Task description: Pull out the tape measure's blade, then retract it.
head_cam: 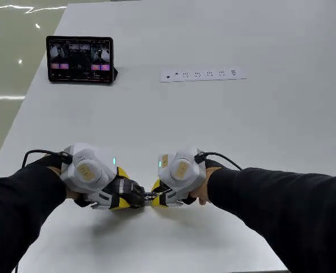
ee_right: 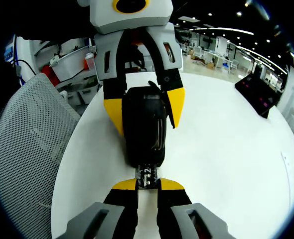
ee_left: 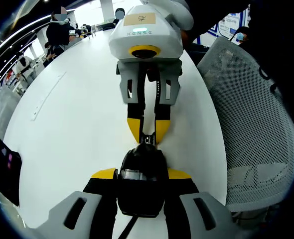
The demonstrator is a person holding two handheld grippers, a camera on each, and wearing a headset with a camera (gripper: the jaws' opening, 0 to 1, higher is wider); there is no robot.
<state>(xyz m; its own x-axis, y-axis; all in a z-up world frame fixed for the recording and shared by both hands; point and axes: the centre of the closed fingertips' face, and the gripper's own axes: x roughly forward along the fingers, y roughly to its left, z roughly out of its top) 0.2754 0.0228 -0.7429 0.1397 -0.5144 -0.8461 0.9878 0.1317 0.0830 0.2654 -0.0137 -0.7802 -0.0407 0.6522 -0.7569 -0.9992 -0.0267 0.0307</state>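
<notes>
**At the near edge of the table, both grippers clamped on the tape measure**

Near the front edge of the white table (head_cam: 213, 125), the two grippers meet nose to nose, with the tape measure (head_cam: 135, 193) between them. The left gripper (head_cam: 121, 197) is clamped on the black case, one yellow-tipped jaw on each flank. In the left gripper view the case sits squarely between those jaws, its mouth pointing away toward the other tool. The right gripper (head_cam: 160, 199) is closed on the end of the blade (ee_right: 147, 174), its yellow tips pressed together over the strip just in front of the case mouth. In the right gripper view only a short stretch of blade shows, white with black marks and a printed 2. The case lies low on the tabletop, and I cannot tell whether it touches the surface.

A dark cable (head_cam: 40, 152) runs from the back of the left gripper, and another leaves the right one. Both of the person's sleeves are black.

Far across the table a tablet (head_cam: 80, 59) stands propped with its screen lit. A white power strip (head_cam: 203, 74) lies flat, well to the right of it. A grey mesh chair (ee_left: 251, 124) stands beside the table edge.
</notes>
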